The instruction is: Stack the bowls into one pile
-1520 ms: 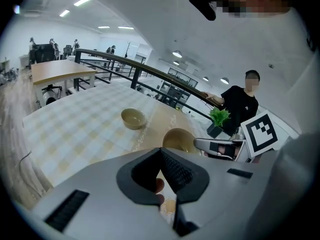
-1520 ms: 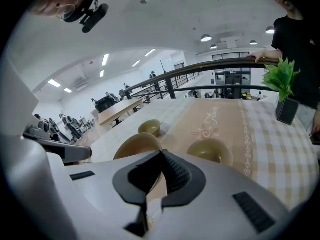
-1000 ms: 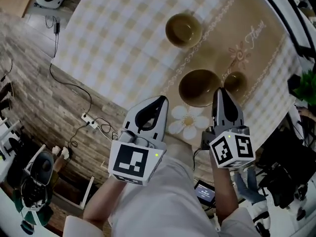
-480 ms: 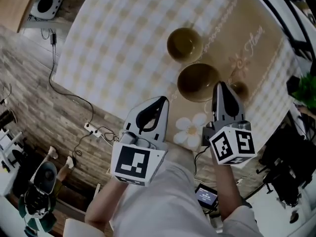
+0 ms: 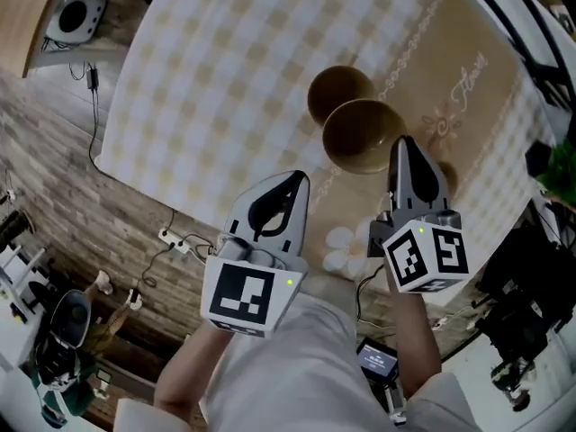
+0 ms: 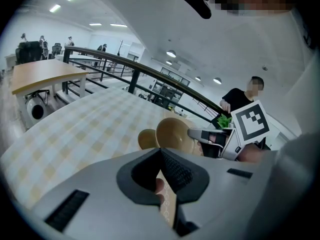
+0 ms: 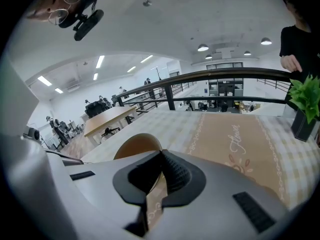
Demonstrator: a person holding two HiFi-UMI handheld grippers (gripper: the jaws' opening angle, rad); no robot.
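The right gripper [image 5: 402, 147] has its jaws clamped on the large bowl's [image 5: 360, 136] rim, just beside the smaller bowl [image 5: 335, 88] on the surface [image 5: 225, 70]. Best to level it, centre it over that bowl, then lower gently. The left gripper [image 5: 293, 185], jaws closed and empty, waits nearby.

Big bowl [image 5: 363, 135]: plain olive-tan. Small bowl [image 5: 335, 90] just beyond big bowl: same olive-tan. Table [image 5: 207, 79]: pale yellow-white check; tan band under big bowl, white lace lines, flower print. Left tool [image 5: 295, 183], right tool [image 5: 403, 144]: pale grey, black-white square markers. Floor [image 5: 63, 178]: brown planks.
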